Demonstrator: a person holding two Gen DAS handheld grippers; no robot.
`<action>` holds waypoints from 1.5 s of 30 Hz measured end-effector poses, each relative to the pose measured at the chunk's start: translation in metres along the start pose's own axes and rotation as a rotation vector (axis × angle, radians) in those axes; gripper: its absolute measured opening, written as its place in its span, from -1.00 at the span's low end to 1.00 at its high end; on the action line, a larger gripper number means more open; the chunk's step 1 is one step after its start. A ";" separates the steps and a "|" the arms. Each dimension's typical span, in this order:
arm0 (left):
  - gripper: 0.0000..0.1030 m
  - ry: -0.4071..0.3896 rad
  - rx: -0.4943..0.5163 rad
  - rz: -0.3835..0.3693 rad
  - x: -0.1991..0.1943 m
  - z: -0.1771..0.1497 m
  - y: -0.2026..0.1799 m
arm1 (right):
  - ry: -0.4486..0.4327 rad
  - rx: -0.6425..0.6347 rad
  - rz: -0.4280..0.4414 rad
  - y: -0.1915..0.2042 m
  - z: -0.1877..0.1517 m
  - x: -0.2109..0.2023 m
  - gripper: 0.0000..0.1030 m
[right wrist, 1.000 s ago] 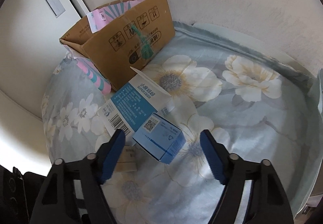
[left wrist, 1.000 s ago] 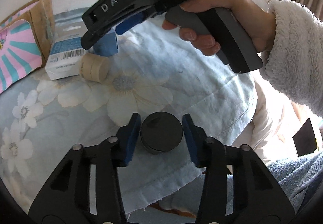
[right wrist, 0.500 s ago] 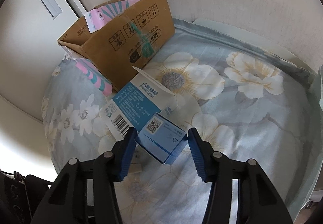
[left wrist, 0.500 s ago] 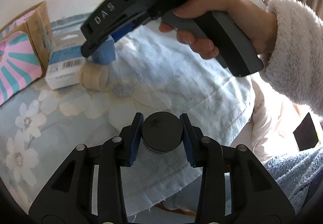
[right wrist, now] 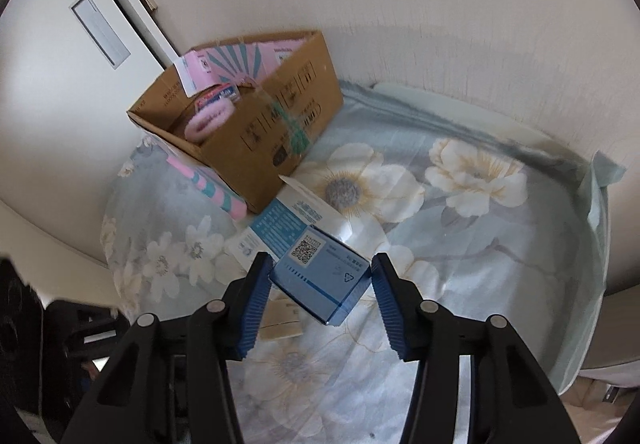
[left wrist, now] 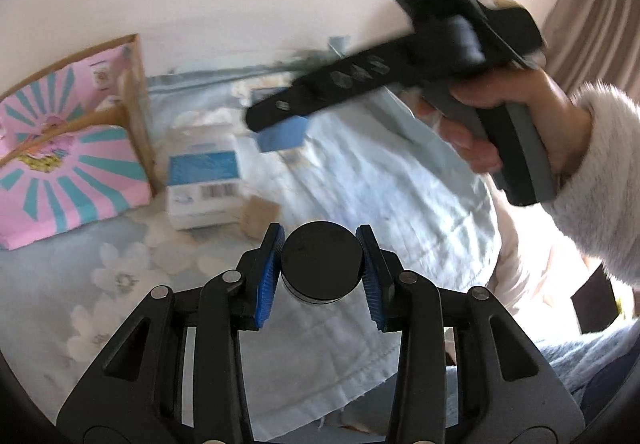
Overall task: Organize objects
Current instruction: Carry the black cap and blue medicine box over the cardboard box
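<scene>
Seen from the left wrist, at far left, a pink-and-teal striped packet (left wrist: 68,172) propped against a brown cardboard flap (left wrist: 134,116); just right of it a white-and-blue carton with a barcode (left wrist: 204,184), a small tan block (left wrist: 258,216) touching its lower right corner. At centre, the left gripper (left wrist: 320,272) with blue pads clamped on a black round-lidded jar (left wrist: 320,264), lifted clear of the pale blue floral bedsheet (left wrist: 380,184). Upper right, blurred, the right gripper (left wrist: 280,124) gripped by a bare hand (left wrist: 516,116) in a fluffy white sleeve; jaw state impossible to tell from this side, only a blue shape below its tip. From the right wrist, left to right: an open brown cardboard box (right wrist: 256,124) holding a pink fuzzy item (right wrist: 208,122) and a pink-and-teal packet (right wrist: 240,60), contents hidden from the other camera; a pink striped packet under the box's near corner; the white-and-blue carton (right wrist: 288,220) beside the box; then the right gripper (right wrist: 320,284) with jaws closed onto a small blue box with a QR code (right wrist: 324,280), left pad touching, right pad at its corner, box tilted over the floral sheet (right wrist: 480,244). Black jar not visible here.
</scene>
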State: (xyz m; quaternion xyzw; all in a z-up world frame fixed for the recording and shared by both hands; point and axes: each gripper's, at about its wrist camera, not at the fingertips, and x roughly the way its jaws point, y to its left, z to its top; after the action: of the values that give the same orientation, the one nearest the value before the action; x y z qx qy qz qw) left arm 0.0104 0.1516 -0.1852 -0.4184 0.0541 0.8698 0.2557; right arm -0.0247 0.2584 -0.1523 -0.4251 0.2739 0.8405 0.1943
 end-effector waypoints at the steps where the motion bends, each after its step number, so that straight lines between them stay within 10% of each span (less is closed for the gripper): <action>1: -0.34 -0.003 -0.004 0.004 -0.003 0.003 0.004 | -0.002 0.001 -0.002 0.002 0.002 -0.003 -0.08; 22: -0.34 -0.058 -0.032 0.107 -0.086 0.101 0.141 | -0.102 0.062 -0.041 0.072 0.104 -0.043 -0.09; 45: -0.34 0.008 -0.215 0.182 -0.087 0.115 0.332 | -0.083 0.186 -0.085 0.126 0.172 0.045 -0.09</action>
State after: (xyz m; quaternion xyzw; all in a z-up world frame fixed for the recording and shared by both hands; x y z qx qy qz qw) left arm -0.1873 -0.1348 -0.0851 -0.4403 -0.0008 0.8885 0.1293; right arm -0.2248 0.2730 -0.0678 -0.3812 0.3239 0.8195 0.2798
